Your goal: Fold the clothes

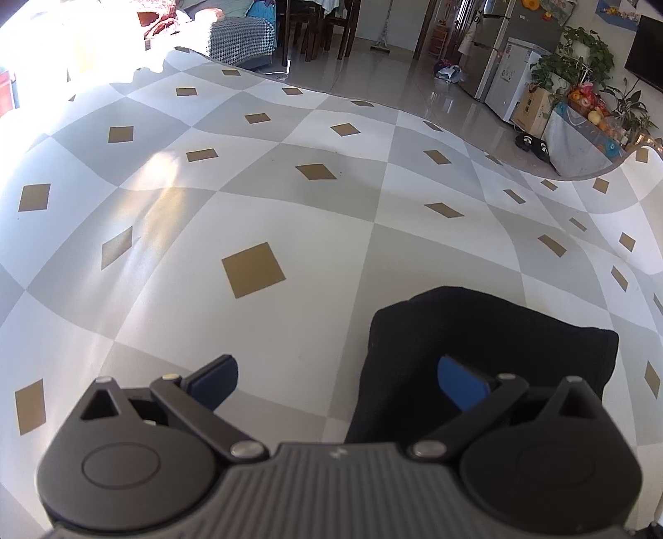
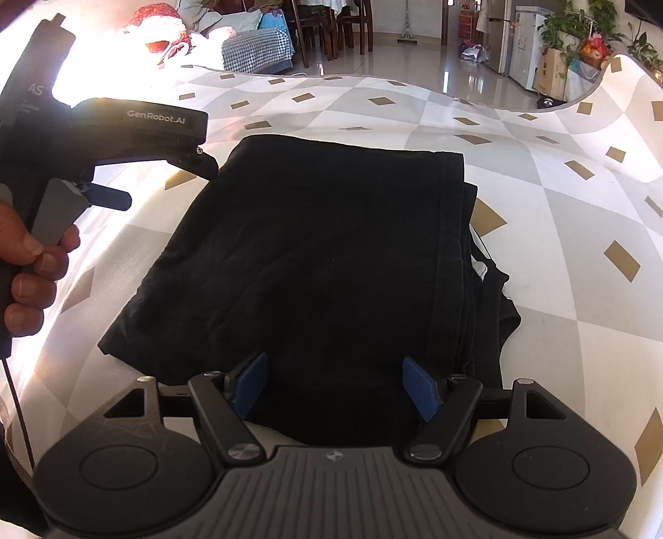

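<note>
Black folded garment (image 2: 315,257) lies flat on the checked tablecloth (image 2: 559,290), just ahead of my right claw (image 2: 333,387), whose blue pads (image 2: 420,385) stand wide apart, gripping nothing. My left claw (image 1: 337,379) gapes equally wide and empty, the garment's corner beside its right pad.

Black folded cloth (image 2: 315,257) in the middle of the frame. White and grey checks with small gold-brown diamonds on the table cover (image 1: 257,199). Blue pads (image 2: 420,387) on black gripper fingers. Black-and-white check blanket (image 1: 242,37), upper left. Green plant (image 1: 580,58), upper right.
</note>
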The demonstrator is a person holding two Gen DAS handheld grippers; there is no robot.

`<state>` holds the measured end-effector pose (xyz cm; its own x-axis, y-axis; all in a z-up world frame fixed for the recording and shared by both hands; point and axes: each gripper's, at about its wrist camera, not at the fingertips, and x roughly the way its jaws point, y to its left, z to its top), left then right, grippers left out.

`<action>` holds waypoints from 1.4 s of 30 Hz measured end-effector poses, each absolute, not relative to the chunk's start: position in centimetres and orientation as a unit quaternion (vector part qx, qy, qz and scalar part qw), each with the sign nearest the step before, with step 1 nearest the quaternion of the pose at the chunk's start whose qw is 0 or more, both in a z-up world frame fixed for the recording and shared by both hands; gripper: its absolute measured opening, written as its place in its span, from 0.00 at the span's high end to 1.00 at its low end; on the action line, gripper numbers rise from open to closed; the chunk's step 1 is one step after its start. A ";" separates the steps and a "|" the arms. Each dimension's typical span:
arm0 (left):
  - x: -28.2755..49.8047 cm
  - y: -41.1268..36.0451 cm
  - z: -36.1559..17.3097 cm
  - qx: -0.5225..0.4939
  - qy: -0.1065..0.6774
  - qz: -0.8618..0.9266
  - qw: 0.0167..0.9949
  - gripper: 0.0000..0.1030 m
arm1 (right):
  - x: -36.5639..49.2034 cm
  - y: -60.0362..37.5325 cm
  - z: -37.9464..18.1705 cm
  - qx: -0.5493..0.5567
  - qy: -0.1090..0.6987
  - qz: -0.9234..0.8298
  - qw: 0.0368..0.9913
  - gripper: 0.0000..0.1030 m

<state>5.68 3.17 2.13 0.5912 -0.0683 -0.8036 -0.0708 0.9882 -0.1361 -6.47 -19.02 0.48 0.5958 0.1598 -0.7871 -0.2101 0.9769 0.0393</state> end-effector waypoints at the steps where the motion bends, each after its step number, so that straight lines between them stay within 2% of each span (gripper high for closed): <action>1: 6.0 3.1 1.9 -0.073 0.453 0.001 0.888 0.00 | -6.5 -19.0 0.5 -0.029 0.437 0.103 0.893 0.30; 17: 8.8 2.9 -0.2 -0.082 0.470 0.004 0.879 0.00 | -6.8 -19.2 0.2 -0.030 0.432 0.114 0.894 0.29; 33: 6.5 1.3 0.6 -0.029 0.467 -0.012 0.884 0.00 | -6.6 -19.4 0.3 -0.032 0.432 0.118 0.894 0.29; 42: 3.6 0.4 0.7 -0.052 0.495 -0.064 0.865 0.00 | -5.6 -21.9 1.5 0.062 0.427 0.092 0.897 0.32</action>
